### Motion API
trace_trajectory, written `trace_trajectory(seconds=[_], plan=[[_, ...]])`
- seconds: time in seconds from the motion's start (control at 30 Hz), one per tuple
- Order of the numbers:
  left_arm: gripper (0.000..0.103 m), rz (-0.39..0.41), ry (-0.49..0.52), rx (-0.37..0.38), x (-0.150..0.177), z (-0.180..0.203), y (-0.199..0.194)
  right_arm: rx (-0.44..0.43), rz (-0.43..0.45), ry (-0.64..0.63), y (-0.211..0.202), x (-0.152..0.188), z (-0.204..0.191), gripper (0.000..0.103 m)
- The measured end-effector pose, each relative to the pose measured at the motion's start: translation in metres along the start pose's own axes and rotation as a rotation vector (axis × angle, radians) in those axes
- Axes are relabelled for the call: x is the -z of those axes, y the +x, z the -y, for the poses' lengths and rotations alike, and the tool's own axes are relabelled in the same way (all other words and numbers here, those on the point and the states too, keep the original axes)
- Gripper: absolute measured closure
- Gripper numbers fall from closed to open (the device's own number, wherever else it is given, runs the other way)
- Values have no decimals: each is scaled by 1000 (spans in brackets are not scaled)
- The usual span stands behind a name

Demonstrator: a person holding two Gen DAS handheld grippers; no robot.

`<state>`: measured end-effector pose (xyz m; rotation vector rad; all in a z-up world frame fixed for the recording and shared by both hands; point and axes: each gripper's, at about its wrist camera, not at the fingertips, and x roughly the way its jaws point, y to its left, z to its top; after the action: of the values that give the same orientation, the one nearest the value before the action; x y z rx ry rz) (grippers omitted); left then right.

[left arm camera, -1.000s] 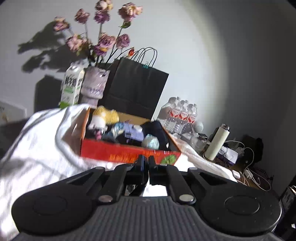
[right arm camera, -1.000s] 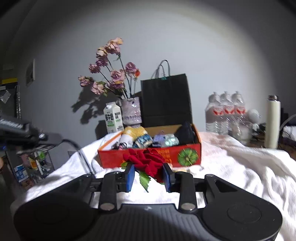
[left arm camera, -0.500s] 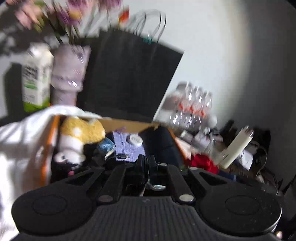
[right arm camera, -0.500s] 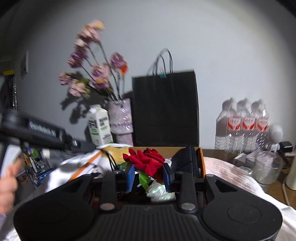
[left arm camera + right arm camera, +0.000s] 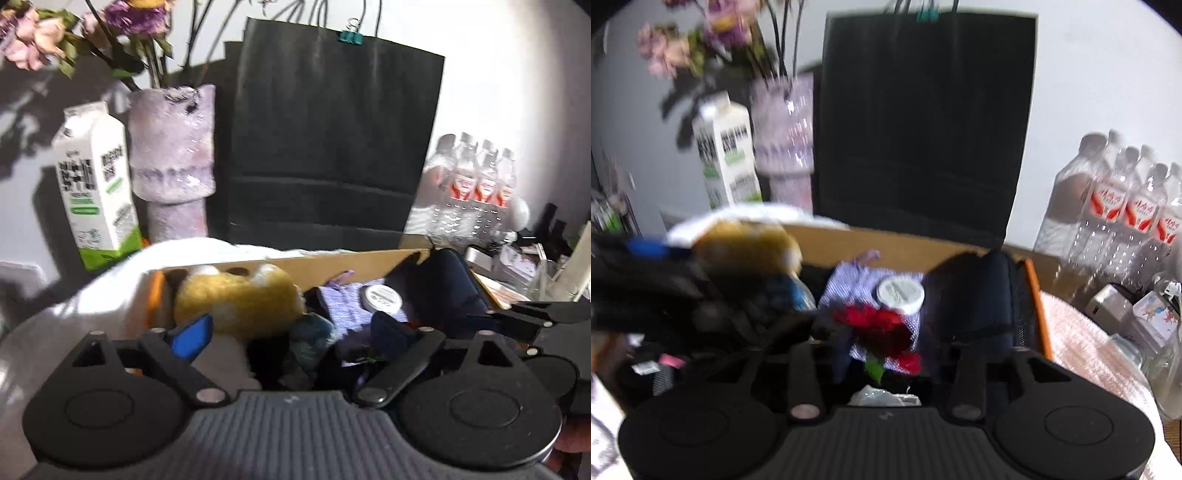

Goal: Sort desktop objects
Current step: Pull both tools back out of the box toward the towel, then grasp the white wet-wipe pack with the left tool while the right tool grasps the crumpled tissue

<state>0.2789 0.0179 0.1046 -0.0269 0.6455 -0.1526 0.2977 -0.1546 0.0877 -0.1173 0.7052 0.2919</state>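
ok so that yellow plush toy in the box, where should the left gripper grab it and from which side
Grip the yellow plush toy across its rounded body, coming from above. It lies at the left end of the cardboard box, the wall close behind it, so the top is its free side. The left gripper is open wide enough, I think.

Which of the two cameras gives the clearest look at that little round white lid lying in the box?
The left wrist view shows the round white lid more sharply: its rim and dark print stand out against the purple cloth. In the right wrist view the lid is larger but motion-blurred, and the red flower covers its near edge.
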Motion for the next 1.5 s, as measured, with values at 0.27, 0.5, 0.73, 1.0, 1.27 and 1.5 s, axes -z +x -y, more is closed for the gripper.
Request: trace_trajectory(seconds=[0.27,0.5,0.73,1.0,1.27,1.5], plan=[[1,-118,-10,-171,13,2,-15,1,63,53,-46,12,15,25],[1,-50,-44,-110,71,14,-95,-64,150,118,-131,72,16,16],[0,11,-77,-53,156,29,-174,-111,157,168,-187,179,-6,15],[0,87,-88,-87,236,46,-219,2,168,150,-224,254,-24,14],[0,76,-105,-140,267,43,-215,70,189,87,-222,283,-39,12],[0,39,-112,-115,270,37,-202,50,177,135,-217,281,-30,7]])
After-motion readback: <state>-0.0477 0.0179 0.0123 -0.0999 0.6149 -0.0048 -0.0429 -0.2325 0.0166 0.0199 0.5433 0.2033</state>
